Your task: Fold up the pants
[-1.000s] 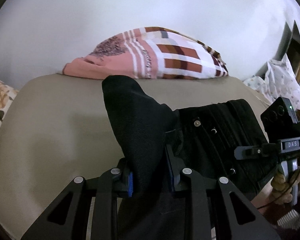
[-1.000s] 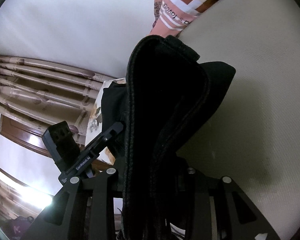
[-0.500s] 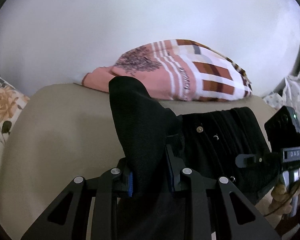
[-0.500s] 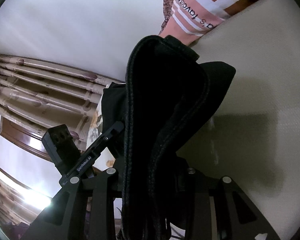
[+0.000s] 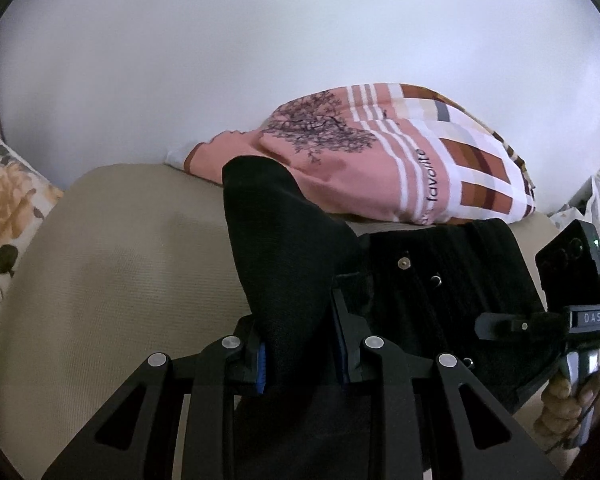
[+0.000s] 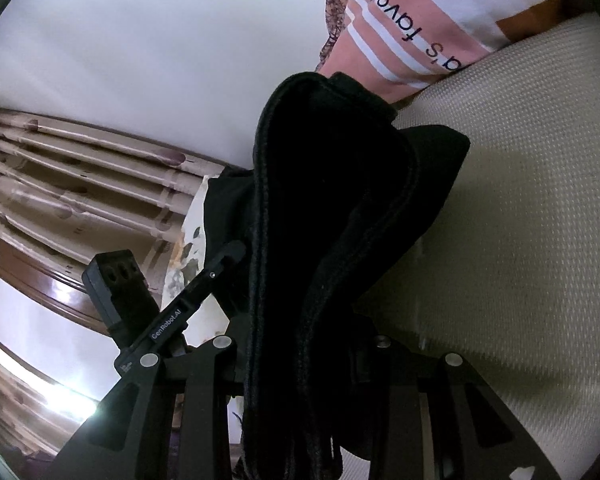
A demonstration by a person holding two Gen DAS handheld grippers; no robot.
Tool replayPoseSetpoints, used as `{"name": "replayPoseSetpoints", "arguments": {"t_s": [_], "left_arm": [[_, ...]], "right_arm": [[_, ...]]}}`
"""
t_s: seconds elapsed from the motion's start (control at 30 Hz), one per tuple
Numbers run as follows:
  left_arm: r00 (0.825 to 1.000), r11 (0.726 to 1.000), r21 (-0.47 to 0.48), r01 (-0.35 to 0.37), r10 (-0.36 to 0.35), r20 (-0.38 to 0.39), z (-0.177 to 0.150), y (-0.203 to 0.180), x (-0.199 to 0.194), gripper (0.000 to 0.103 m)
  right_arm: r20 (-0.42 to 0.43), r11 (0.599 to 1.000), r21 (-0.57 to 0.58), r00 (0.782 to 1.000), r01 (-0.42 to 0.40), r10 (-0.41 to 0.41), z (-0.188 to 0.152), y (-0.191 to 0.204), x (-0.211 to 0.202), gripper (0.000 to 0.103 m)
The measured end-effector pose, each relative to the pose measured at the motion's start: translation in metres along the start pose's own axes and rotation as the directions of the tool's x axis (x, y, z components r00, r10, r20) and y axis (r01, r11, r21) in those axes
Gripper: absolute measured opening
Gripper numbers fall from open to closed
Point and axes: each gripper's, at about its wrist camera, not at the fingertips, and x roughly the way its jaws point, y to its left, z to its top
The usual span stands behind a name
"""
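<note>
The black pants occupy the lower centre of the left wrist view, raised above the beige bed surface. The left gripper pinches a thick fold of the fabric: both blue-edged pads press against the cloth at lower centre. A fabric corner stands up from the jaws toward mid-frame. To its right, the waistband with metal buttons stretches toward the right edge of the frame.

Open bed surface fills the left and lower left of this view, bounded on the left by a floral pillow. A pink striped pillow lies against the white wall along the far edge of the bed, just behind the raised fabric corner.

The right gripper clamps a bunched, multi-layer section of the pants at the centre of the right wrist view. Bare beige surface fills the right half of that frame. A curtain occupies the left.

At the lower right of the left wrist view, the person's right hand wraps its fingers around the gripper handle. Both grippers point forward and downward toward the bed.
</note>
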Motion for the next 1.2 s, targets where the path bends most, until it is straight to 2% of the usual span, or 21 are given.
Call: {"name": "replayPoseSetpoints", "arguments": {"t_s": [0.43, 0.7, 0.87, 0.93, 1.03, 1.2], "left_arm": [[1.000, 1.000, -0.002, -0.020, 0.020, -0.011, -0.002, 0.014, 0.021, 0.026], [0.999, 0.999, -0.005, -0.049, 0.048, -0.015, -0.009, 0.020, 0.032, 0.027], [0.997, 0.997, -0.012, -0.082, 0.082, -0.012, -0.013, 0.026, 0.042, 0.035], [0.996, 0.996, -0.027, -0.086, 0.086, -0.014, -0.015, 0.031, 0.047, 0.043], [0.996, 0.994, -0.060, -0.086, 0.085, -0.017, -0.019, 0.039, 0.052, 0.050], [0.996, 0.992, -0.079, -0.094, 0.093, -0.010, -0.025, 0.043, 0.056, 0.057]], "right_arm": [[0.015, 0.999, 0.031, 1.000, -0.007, 0.007, -0.001, -0.026, -0.005, 0.030], [0.026, 0.998, 0.008, 0.998, 0.064, -0.064, -0.008, -0.024, -0.004, 0.030], [0.042, 0.984, -0.055, 0.985, 0.168, -0.166, -0.011, -0.019, -0.004, 0.030], [0.051, 0.977, -0.066, 0.979, 0.201, -0.198, -0.012, -0.018, -0.004, 0.030], [0.069, 0.967, -0.077, 0.969, 0.243, -0.238, -0.013, -0.020, -0.003, 0.031], [0.092, 0.956, -0.100, 0.960, 0.274, -0.266, -0.014, -0.015, 0.000, 0.033]]}}
